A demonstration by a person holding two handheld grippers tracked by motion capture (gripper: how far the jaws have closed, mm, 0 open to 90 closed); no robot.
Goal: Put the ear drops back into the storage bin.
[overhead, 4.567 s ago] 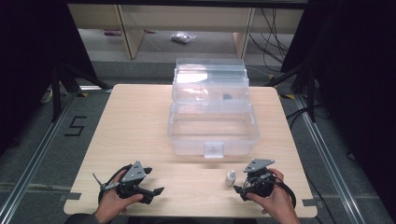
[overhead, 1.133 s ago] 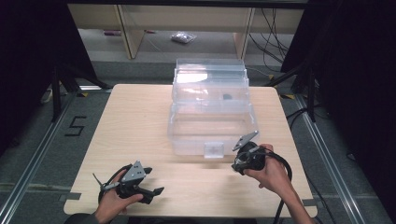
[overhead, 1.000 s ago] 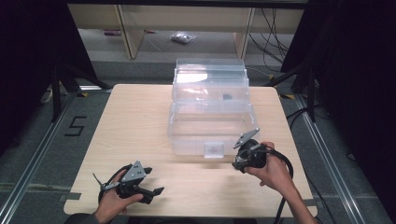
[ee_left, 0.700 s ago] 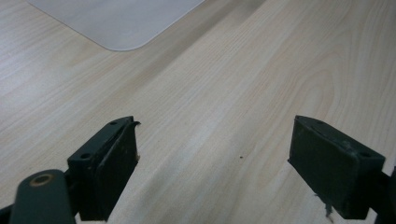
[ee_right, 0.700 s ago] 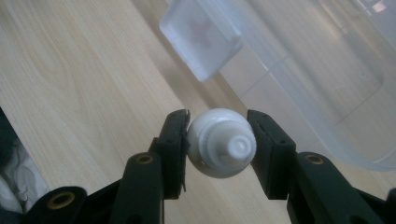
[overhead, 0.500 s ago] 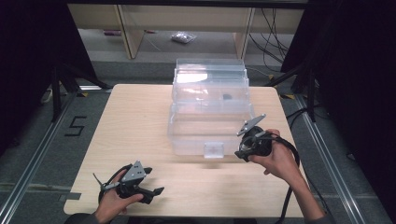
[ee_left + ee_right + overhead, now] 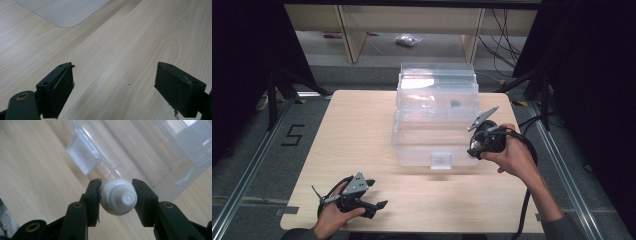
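Note:
A clear plastic storage box (image 7: 437,130) with its lid open stands mid-table, a frosted latch (image 7: 440,161) on its front wall. My right gripper (image 7: 474,148) is raised at the box's front right corner, shut on a small white bottle (image 7: 118,196) seen end-on between the jaws. Below it in the right gripper view lie the box's rim (image 7: 130,157) and latch (image 7: 82,155). My left gripper (image 7: 374,199) rests low near the front left of the table (image 7: 362,130), open, with bare wood between its jaws (image 7: 115,82).
A small dark item (image 7: 455,104) lies inside the box's far part. A small bag (image 7: 408,40) lies on the floor beyond the table, between shelf legs. Cables trail along the right side. A pale grey mat corner (image 7: 62,11) lies ahead of the left gripper.
The right gripper took the white bottle from the table's front, lifted it, and moved forward to the box's front right corner. The left gripper has stayed put.

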